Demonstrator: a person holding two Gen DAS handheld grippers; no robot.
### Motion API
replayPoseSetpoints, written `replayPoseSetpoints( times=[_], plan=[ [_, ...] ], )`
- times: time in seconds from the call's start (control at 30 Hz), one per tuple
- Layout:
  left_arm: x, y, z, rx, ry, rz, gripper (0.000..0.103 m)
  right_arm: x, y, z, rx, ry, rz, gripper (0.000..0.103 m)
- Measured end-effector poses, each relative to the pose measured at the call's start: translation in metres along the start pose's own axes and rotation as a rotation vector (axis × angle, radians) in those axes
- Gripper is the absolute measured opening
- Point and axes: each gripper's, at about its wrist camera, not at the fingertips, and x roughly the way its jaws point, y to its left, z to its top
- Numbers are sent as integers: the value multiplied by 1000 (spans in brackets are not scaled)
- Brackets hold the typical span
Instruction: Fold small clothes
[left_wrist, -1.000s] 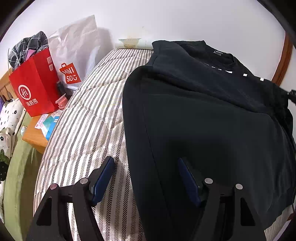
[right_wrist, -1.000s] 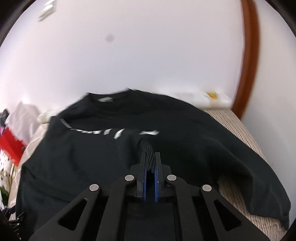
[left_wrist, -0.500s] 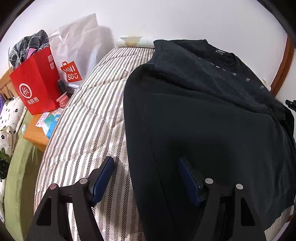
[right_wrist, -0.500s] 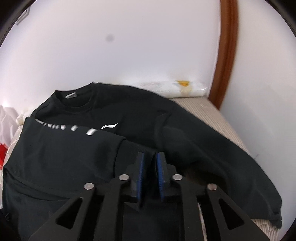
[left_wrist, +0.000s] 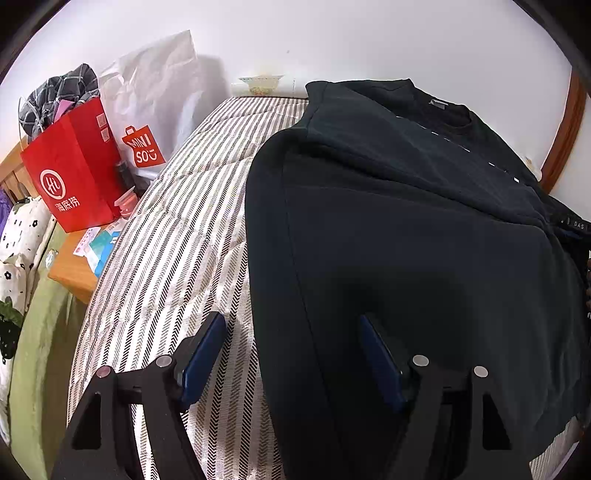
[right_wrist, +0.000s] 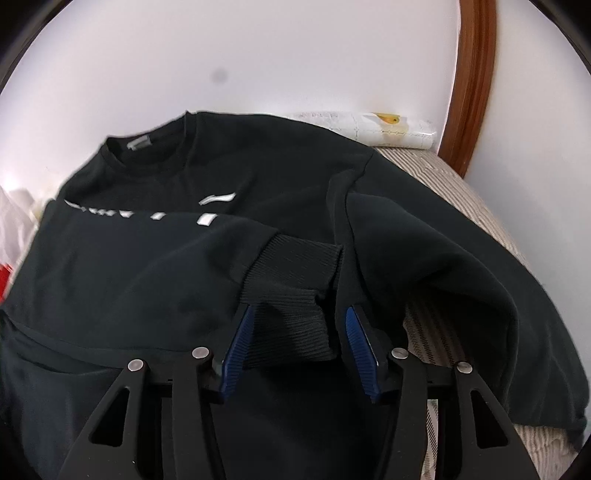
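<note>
- Right gripper open, straddling ribbed cuff, not pinching.
- Left gripper open, over sweatshirt side edge, holding nothing.
- Sweatshirt flat on striped bed, sleeve folded across chest.
- Risk: cuff snagging on a pad, dragging sleeve off fold.
- Left view only: red bag. Right view only: unfolded sleeve.

the sweatshirt is black with white chest lettering (its ribbed cuff black too). the bedcover has beige and dark herringbone stripes. one paper bag is red, another bag white with a red logo.
</note>
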Motion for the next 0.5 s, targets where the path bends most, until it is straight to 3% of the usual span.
replayPoseSetpoints(
  times=[0.27, 0.5],
  plan=[
    [1, 1, 6, -11, 6, 9, 72, -42, 7, -2, -47, -39, 18, 50],
    [-7, 7, 20, -39, -18, 37, 70, -78, 85, 27, -249, -131, 103, 50]
  ],
)
